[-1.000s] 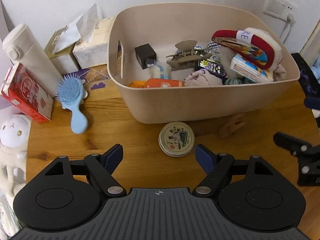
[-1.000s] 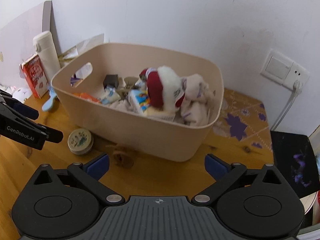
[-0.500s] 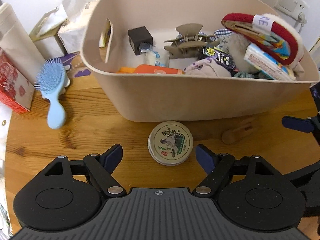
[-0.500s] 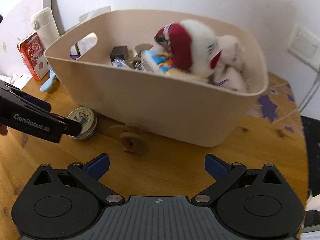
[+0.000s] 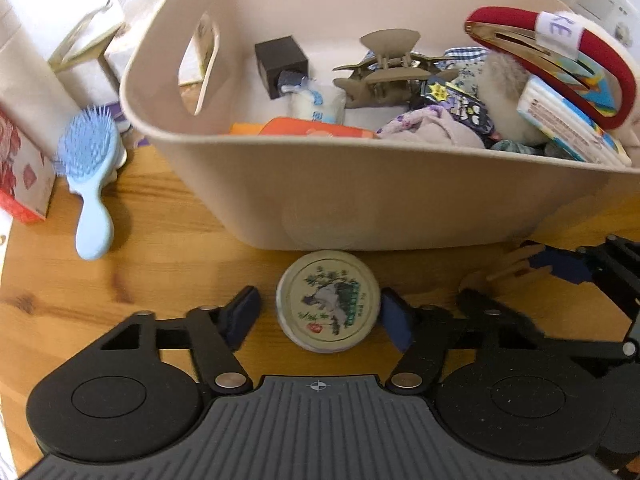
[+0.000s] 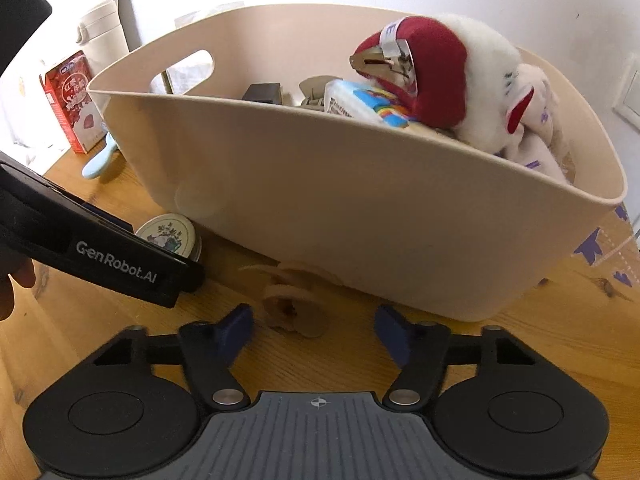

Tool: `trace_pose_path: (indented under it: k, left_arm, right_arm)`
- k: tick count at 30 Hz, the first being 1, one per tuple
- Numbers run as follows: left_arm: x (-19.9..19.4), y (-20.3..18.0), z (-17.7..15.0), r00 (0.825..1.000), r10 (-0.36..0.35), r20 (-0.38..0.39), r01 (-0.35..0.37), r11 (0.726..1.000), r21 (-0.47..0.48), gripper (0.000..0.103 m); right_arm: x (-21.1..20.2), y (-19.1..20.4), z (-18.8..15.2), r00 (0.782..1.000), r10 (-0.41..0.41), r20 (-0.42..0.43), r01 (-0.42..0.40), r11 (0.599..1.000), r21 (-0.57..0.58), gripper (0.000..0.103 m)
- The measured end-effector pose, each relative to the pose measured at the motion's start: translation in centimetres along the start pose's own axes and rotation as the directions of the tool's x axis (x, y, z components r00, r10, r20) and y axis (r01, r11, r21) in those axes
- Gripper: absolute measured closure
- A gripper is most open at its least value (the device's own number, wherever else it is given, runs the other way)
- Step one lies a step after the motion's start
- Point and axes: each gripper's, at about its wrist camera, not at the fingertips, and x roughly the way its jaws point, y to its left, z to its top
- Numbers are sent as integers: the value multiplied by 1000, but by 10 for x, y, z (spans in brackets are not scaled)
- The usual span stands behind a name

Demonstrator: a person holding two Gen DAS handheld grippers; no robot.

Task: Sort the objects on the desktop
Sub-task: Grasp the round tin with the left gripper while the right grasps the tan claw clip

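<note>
Left wrist view shows your left claw (image 5: 320, 314) set around the round tin (image 5: 328, 300), which lies on the tabletop (image 5: 168, 256) just in front of the beige basket (image 5: 360, 200); its jaws have just been closing, the right pad at the tin's rim, the left one a little apart, so nothing is gripped yet. Your right claw (image 6: 314, 330) has also just been closing, the tan hair clip (image 6: 290, 306) just ahead of its left pad, untouched. I judge both pickups are beginning: next, finish closing, then lift into the basket. Readable writing: "GenRobot.AI" on the left claw's arm (image 6: 116, 260).
</note>
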Motion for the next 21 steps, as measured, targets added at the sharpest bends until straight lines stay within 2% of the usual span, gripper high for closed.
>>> trace_pose_path:
  k: [1, 2, 4, 5, 12, 21]
  left_arm:
    - [-1, -1, 0, 1000, -1, 4, 1, 1000, 9, 47]
    - [-2, -1, 0, 1000, -2, 2, 2, 1000, 12, 47]
    - [-3, 0, 0, 1000, 0, -4, 0, 1000, 12, 47]
    - [-3, 0, -1, 1000, 1, -9, 0, 1000, 13, 47]
    - [-16, 4, -12, 1000, -16, -18, 17, 999, 34, 48]
    - [-54, 12, -29, 999, -33, 27, 31, 997, 73, 48]
  right_arm:
    - [0, 0, 1, 1000, 3, 2, -3, 1000, 1, 49]
    - [-1, 1, 1, 1000, 9, 1, -9, 1000, -1, 53]
    - [-2, 4, 2, 1000, 10, -1, -10, 1000, -17, 68]
    - [-3, 5, 2, 1000, 8, -1, -8, 1000, -25, 72]
    - [-16, 11, -1, 1000, 7, -1, -7, 1000, -23, 73]
    - [-49, 5, -10, 1000, -7, 17, 7, 1000, 14, 73]
